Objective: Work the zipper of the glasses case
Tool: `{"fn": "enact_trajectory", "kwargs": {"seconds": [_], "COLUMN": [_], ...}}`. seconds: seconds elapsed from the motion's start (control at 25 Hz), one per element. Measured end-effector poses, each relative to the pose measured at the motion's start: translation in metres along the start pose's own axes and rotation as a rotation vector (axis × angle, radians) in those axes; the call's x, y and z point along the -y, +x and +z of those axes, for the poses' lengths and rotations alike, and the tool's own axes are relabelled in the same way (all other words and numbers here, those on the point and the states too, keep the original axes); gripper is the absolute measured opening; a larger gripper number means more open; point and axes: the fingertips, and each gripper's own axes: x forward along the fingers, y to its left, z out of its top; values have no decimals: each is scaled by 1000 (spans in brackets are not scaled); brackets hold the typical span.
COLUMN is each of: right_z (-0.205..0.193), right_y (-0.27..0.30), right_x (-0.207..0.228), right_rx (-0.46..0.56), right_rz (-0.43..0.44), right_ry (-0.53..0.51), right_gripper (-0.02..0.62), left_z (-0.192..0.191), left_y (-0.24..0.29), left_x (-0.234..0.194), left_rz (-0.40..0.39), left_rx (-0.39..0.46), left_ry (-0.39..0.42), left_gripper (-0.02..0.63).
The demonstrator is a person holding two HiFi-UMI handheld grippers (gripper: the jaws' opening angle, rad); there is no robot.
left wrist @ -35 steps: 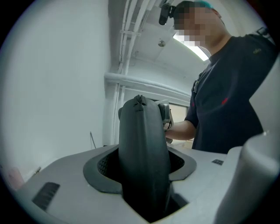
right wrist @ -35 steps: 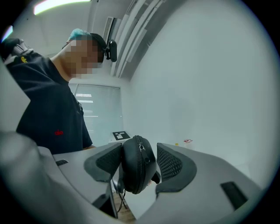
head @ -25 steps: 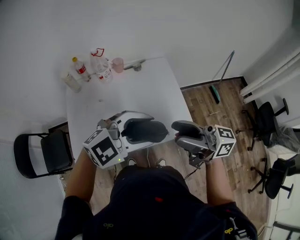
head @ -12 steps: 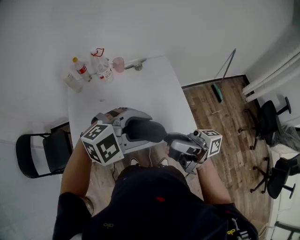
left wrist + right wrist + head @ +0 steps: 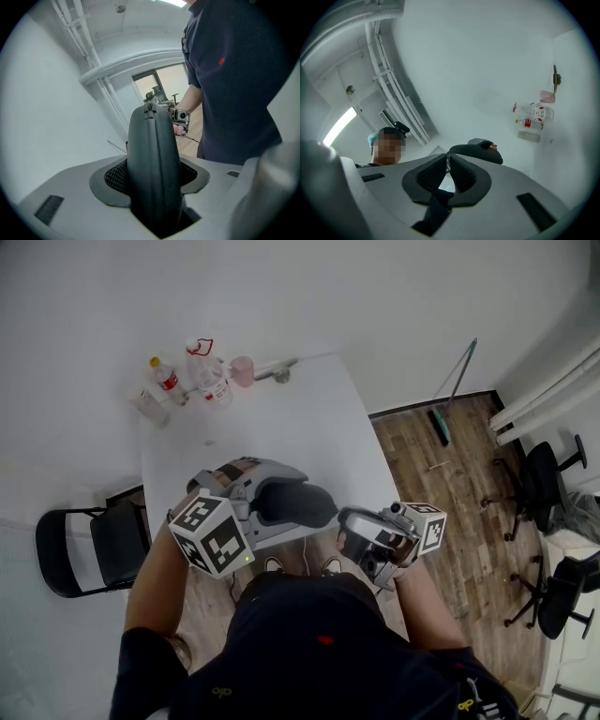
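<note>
Black case [image 5: 291, 502], right claw [image 5: 448, 158] closing on zipper [image 5: 448, 168]

White table [image 5: 291, 427], mid frame. At its upper-left corner: upright plastic bottles [image 5: 208, 381], toppled bottle [image 5: 150, 409], pink cup [image 5: 242, 370] just beside them

Right claw [image 5: 448, 157] closing its jaws on the zipper pull [image 5: 448, 164] of the glasses case [image 5: 477, 151]; bottles [image 5: 532, 114] beyond.
</note>
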Motion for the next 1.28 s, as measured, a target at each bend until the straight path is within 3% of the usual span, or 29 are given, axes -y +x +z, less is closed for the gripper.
{"fn": "enact_trajectory", "kwargs": {"seconds": [0.12, 0.4, 0.68, 0.84, 1.04, 1.16, 1.28], "right_z": [3, 17, 17, 9, 4, 4, 14], "right_y": [2, 4, 15, 28, 32, 35, 36], "right_x": [4, 26, 25, 27, 36, 30, 17], "right_rx": [-19, -168, -233, -297, -317, -316, -284], "right_rz": [-65, -408, -472, -505, -564, -554, -538], "right_ry": [-71, -359, -459, -516, -558, -622, -721], "right_gripper": [23, 21, 22, 23, 23, 23, 25], "left_z": [-6, -34, -47, -50, -57, -52, -43], "left_y": [1, 5, 13, 21, 24, 24, 17], "left_x": [-3, -27, -35, -33, -27, -25, -36], "left_rz": [31, 158, 196, 176, 148, 166, 246], "left_rx": [-26, -215, -304, -350, -332, -255, -138], "left_ry": [10, 105, 97, 96, 52, -3, -104], "left_gripper": [270, 264, 262, 262, 262, 262, 262]}}
